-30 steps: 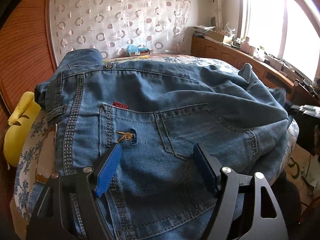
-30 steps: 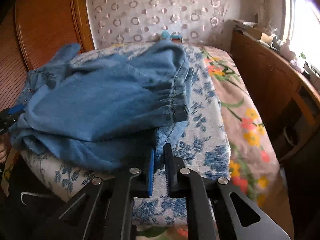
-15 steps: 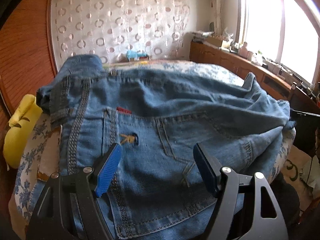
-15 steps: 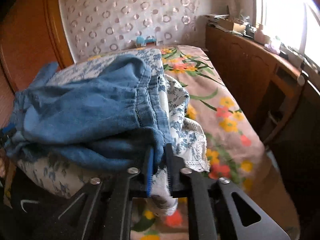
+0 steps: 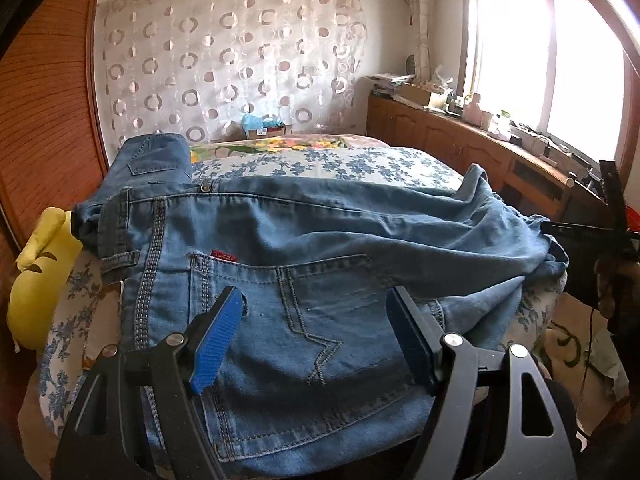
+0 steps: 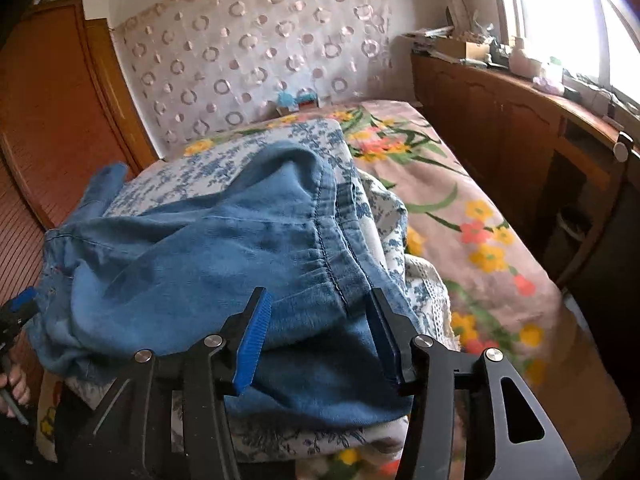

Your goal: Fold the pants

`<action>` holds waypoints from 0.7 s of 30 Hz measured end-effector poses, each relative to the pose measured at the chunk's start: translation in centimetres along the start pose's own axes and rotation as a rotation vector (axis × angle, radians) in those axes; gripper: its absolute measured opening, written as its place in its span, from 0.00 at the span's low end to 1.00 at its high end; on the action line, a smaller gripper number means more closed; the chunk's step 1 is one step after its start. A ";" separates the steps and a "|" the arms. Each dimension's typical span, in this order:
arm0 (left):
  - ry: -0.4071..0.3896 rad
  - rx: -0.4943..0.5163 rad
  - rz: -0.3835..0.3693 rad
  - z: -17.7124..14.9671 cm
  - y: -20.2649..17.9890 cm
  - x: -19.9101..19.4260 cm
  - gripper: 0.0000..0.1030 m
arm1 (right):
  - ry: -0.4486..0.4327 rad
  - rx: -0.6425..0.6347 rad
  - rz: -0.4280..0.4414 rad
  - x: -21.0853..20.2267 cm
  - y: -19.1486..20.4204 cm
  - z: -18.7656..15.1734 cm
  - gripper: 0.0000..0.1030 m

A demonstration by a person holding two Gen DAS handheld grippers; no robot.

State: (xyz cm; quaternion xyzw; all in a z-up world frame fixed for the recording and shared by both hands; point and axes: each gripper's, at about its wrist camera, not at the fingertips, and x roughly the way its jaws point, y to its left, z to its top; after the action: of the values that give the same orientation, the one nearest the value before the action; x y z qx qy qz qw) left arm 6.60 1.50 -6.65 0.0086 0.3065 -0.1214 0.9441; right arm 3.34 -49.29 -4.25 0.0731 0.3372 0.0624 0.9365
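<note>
I've got the blue denim pants [image 5: 304, 280] folded over once but rumpled on the near floral cushion [image 6: 224, 168], right gripper [image 6: 320, 336] just releasing the hem, left gripper [image 5: 316, 332] released, smoothing and another fold left.

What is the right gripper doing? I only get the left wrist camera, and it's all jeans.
Observer: The right gripper is at the leg end of the jeans, jaws open; they have just been opening.
Operator: Is it holding them?
Observer: No. The gathered cuff lies between the pads, but they don't press it.
Operator: What's beside the cuff?
Observer: A white lace-edged cloth peeks out there.
</note>
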 end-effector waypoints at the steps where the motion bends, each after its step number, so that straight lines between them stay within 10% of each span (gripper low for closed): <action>1: -0.001 0.001 0.001 0.0 0.0 -0.1 0.73 | 0.005 0.000 -0.011 0.3 -0.2 -0.1 0.50; 8: -0.004 -0.003 0.010 0.2 0.0 -0.7 0.73 | 0.026 0.008 -0.026 1.1 -0.5 0.4 0.50; 11: -0.002 -0.001 0.017 0.3 0.0 -0.9 0.73 | 0.024 -0.023 -0.038 1.3 0.7 1.1 0.20; 21: -0.018 -0.013 0.028 0.4 0.8 -1.9 0.73 | -0.122 -0.176 0.084 -3.6 6.7 4.3 0.11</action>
State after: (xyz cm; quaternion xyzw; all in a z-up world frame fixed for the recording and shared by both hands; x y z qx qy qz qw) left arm 5.58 2.65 -5.27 0.0055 0.2986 -0.1061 0.9484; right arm 2.88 -43.72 2.52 0.0081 0.2696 0.1262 0.9546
